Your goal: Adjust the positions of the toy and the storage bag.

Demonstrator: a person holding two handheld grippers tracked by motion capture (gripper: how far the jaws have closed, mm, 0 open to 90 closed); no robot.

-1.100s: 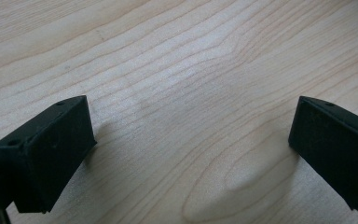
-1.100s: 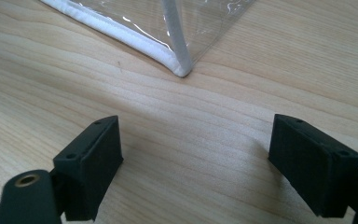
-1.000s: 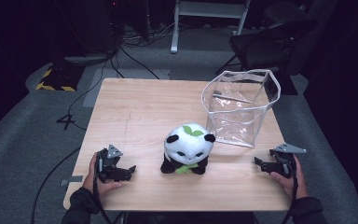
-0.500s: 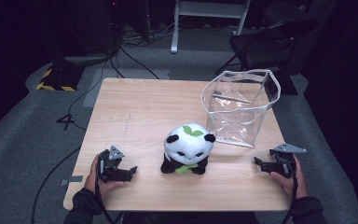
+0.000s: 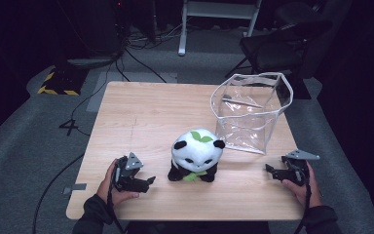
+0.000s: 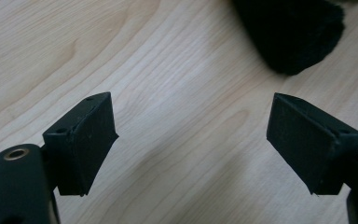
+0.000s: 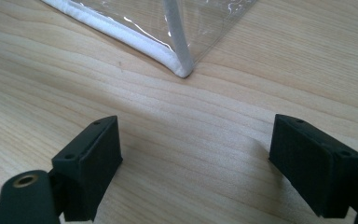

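Left gripper (image 5: pixel 148 181) sits near-left on the light wooden table (image 5: pixel 146 112), pointed right at the black-and-white plush panda with a green leaf on its head (image 5: pixel 196 156), which sits upright at the near centre of the table. Jaws have just been closing a bit from full width but stand apart with nothing between them; in the left gripper view only bare wood lies between the pads, with one black fuzzy panda paw (image 6: pixel 291 32) ahead and to the right, not touching. Right gripper (image 5: pixel 271 170) rests near-right, jaws wide apart, empty, aimed left; in the right gripper view the white-piped bottom corner of the clear plastic open-top bag (image 7: pixel 179 51) lies just ahead, not in contact. Same bag stands upright at far right in the high view (image 5: pixel 248 112), just behind and right of the panda, mouth open upward. Step in hand, my read: approach to grasp the panda, likely for loading into the bag. Next move calls for the left gripper to close the gap to the panda's body, straddle a limb or the torso with the pads, then clamp; plush is soft, so it needs a deep bite, not a tip pinch.
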